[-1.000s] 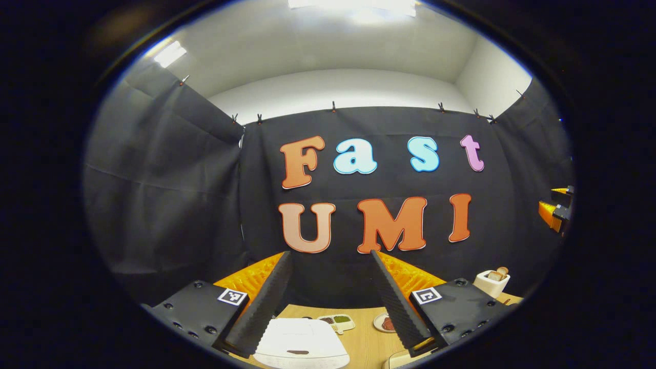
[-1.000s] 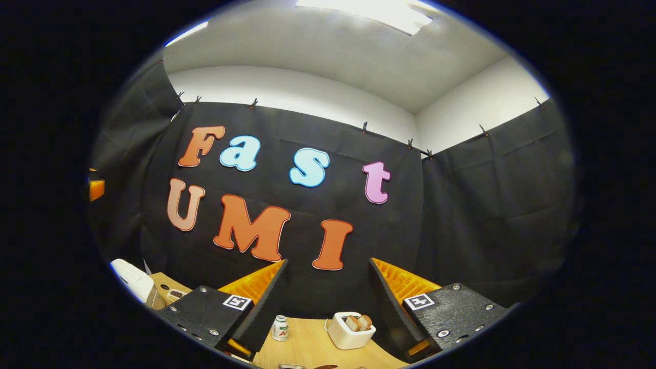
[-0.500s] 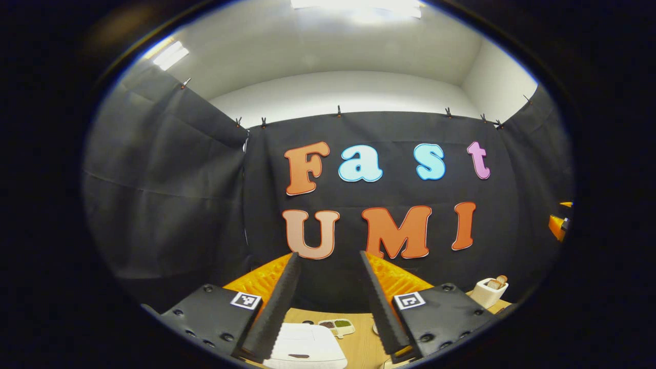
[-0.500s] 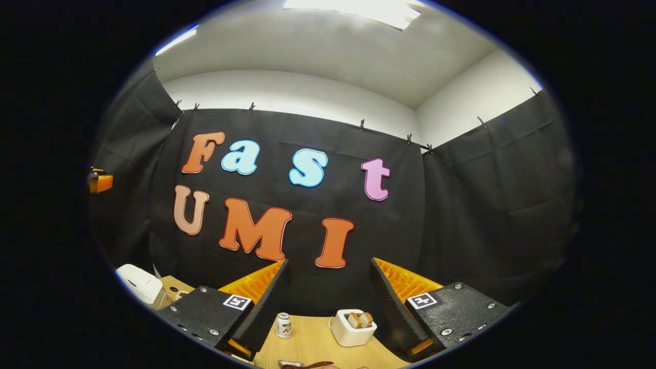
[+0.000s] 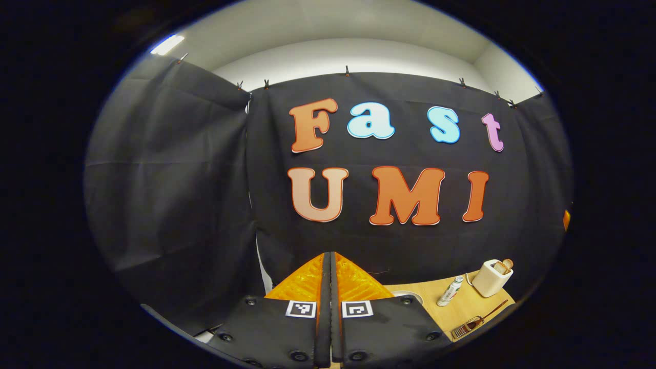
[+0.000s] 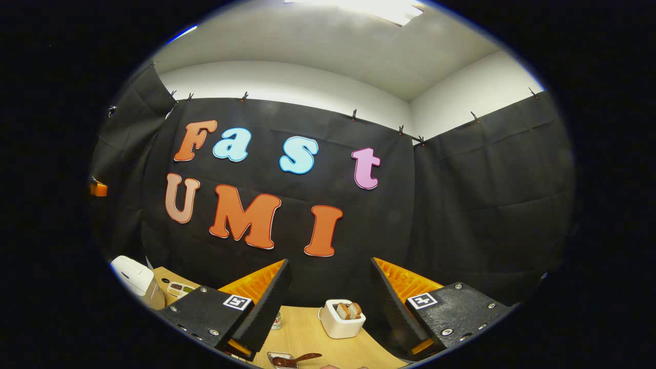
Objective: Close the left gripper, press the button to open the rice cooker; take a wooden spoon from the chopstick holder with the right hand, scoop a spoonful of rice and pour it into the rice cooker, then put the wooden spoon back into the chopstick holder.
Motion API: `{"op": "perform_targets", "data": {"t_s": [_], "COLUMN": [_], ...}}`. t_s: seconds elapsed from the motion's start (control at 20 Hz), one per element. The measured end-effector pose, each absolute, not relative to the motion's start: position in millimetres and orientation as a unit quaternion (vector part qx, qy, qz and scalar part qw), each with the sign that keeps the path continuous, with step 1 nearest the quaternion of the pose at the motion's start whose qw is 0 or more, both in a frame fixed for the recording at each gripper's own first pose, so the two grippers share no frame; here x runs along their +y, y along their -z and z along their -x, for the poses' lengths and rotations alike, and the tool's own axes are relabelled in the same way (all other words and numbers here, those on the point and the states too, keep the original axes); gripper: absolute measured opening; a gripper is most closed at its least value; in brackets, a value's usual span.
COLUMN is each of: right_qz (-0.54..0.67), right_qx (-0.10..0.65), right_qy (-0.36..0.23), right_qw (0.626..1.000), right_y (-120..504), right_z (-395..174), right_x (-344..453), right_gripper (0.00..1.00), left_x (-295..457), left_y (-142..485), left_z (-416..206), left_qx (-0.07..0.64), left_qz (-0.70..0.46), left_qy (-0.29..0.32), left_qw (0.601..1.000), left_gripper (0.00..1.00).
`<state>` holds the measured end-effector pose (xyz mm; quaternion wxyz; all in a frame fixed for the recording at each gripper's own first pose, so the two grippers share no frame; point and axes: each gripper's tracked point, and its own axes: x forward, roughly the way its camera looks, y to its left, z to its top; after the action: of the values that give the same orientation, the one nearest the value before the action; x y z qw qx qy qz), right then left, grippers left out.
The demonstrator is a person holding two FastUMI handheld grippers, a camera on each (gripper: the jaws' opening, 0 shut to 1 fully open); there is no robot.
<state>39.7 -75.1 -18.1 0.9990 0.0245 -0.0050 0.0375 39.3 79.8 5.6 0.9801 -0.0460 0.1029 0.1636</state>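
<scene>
We find the left tongs [image 5: 328,307] pressed fully together with nothing between them, which we judge to be the blunt tip the task wants for pushing the lid button; they are raised and aimed at the booth wall, not yet at the rice cooker [image 6: 132,274], which stands at the desk's [image 6: 307,335] far left edge in the right gripper view. The right tongs [image 6: 328,307] stand wide and empty, which suits them to take a handle. Ahead of them on the desk sits the white holder [image 6: 342,319] with wooden utensils standing in it, so the spoon appears not yet drawn. A small bottle [image 5: 450,291] stands just beside the holder.
</scene>
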Motion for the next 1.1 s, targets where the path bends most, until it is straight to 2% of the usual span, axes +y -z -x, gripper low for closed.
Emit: {"op": "perform_targets", "data": {"t_s": [0.25, 0.6, 0.85, 1.1], "right_qz": [-0.017, -0.016, -0.015, 0.0], "right_qx": [0.02, 0.051, 0.072, 0.097], "right_qy": [-0.022, 0.011, 0.028, 0.038], "right_qw": [0.999, 0.998, 0.997, 0.995], "right_y": [37.7, 60.3, 73.3, 89.6], "right_z": [-32.0, -19.1, -11.2, -6.2], "right_x": [-84.8, -97.4, -100.0, -101.1], "right_gripper": [0.95, 0.95, 0.95, 0.95], "left_x": [101.6, 119.6, 118.3, 114.5], "left_y": [67.8, 189.5, 251.9, 283.2], "left_z": [-50.8, -36.3, -28.2, -14.7], "left_qx": [0.222, 0.392, 0.471, 0.519], "left_qz": [0.09, 0.153, 0.197, 0.24], "left_qy": [-0.161, -0.163, -0.158, -0.153], "left_qw": [0.957, 0.892, 0.845, 0.806], "left_gripper": [0.05, 0.05, 0.05, 0.05]}}
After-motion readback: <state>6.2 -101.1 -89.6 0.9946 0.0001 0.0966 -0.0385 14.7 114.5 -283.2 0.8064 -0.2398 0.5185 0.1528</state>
